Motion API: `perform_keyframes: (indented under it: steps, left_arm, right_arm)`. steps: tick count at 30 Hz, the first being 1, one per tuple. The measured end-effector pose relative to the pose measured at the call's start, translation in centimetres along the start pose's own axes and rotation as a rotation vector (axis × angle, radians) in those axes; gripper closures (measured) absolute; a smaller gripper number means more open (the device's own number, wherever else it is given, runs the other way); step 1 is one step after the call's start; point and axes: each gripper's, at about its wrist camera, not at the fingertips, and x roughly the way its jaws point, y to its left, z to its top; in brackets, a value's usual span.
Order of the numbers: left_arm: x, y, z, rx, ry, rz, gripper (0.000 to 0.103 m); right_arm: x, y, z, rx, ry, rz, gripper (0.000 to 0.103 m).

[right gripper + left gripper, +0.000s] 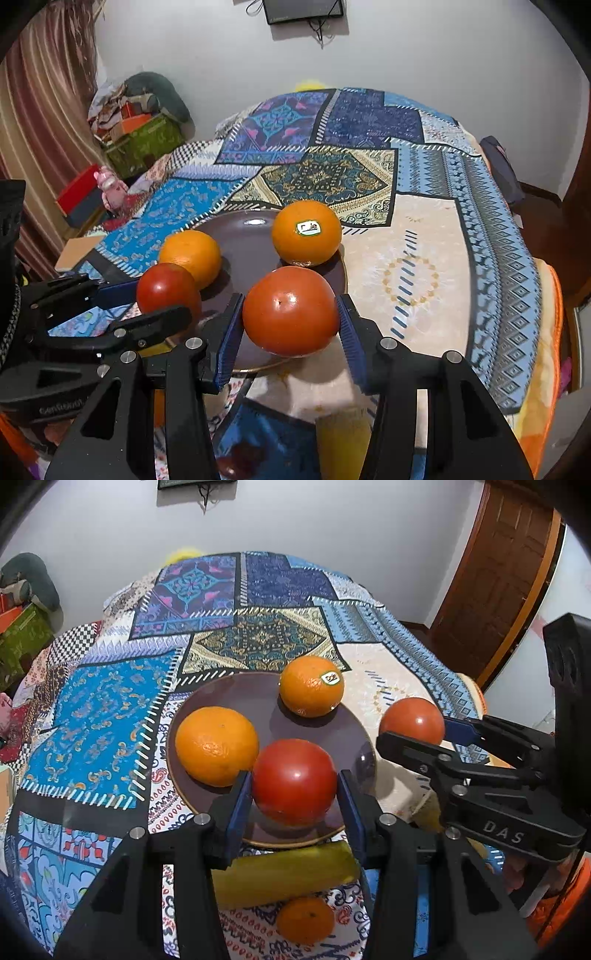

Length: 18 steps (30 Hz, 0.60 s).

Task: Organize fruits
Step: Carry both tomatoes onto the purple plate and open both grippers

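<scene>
Both tools, left [294, 781] and right [290, 312], clench glossy round tomatoes above a smooth brown plate [236, 694].

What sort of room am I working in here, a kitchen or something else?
Probably a lived-in room of a home, not clearly a kitchen: a patchwork cloth covers the table, a wooden door stands in the corner, and a curtain hangs beside piled household clutter.

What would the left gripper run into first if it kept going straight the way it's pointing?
Likely the round dark purple plate: the left gripper, shut on a red tomato, points down over its near part. Depth is uncertain.
</scene>
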Motion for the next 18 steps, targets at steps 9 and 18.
perform_keyframes:
  steps: [9, 18]
  left_arm:
    - [2.1, 0.4, -0.1, 0.001, 0.051, 0.001, 0.057]
    - [3.3, 1.7, -0.1, -0.059, 0.093, -0.015, 0.057]
  right_arm:
    - [2.7, -0.1, 0.2, -0.021, 0.081, 0.013, 0.057]
    - [4.0, -0.1, 0.4, -0.012, 0.119, 0.034, 0.057]
